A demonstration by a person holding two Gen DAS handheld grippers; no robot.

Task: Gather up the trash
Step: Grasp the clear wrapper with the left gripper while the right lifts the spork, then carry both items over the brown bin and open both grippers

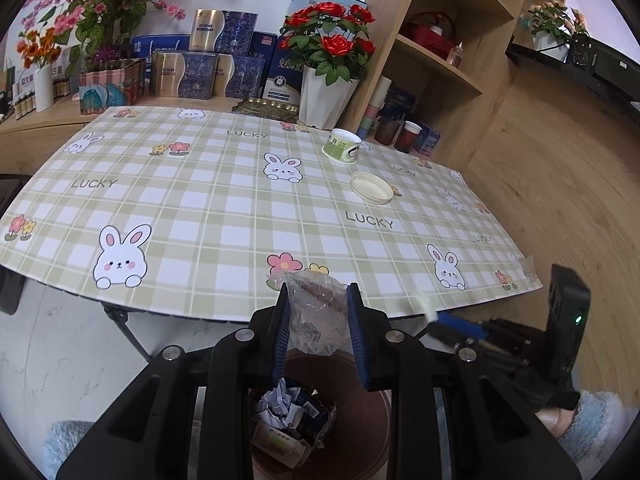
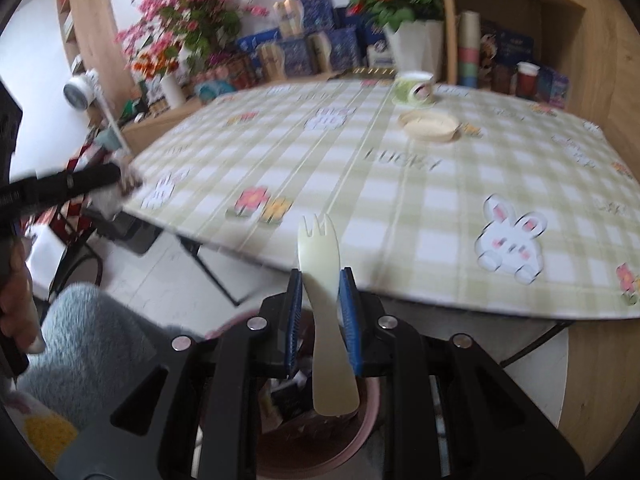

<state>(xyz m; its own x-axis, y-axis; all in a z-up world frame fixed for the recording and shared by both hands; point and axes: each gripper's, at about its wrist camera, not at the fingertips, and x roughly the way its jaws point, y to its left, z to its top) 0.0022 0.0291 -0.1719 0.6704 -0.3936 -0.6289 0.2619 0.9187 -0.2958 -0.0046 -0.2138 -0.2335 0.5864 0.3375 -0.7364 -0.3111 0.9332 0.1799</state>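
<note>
**Both grippers loaded above the bin**

My left gripper is clamped on a crumpled clear plastic wrapper with brown bits inside; the blue pads press it from both sides. It hangs just off the near edge of the table, over the brown trash bin on the floor, where crumpled paper and packaging already lie.

My right gripper is closed on a pale plastic spork, tines up past the fingertips, handle end hanging down over the pink-rimmed mouth of the same bin. In the right wrist view it too sits just off the table's near edge; the picture is blurred.

Left on the checked bunny tablecloth, toward the far right corner, are a green-and-white cup with an open top and, just nearer, a shallow round lid lying apart from it. A fluffy grey sleeve shows at lower left in the right wrist view.
</note>
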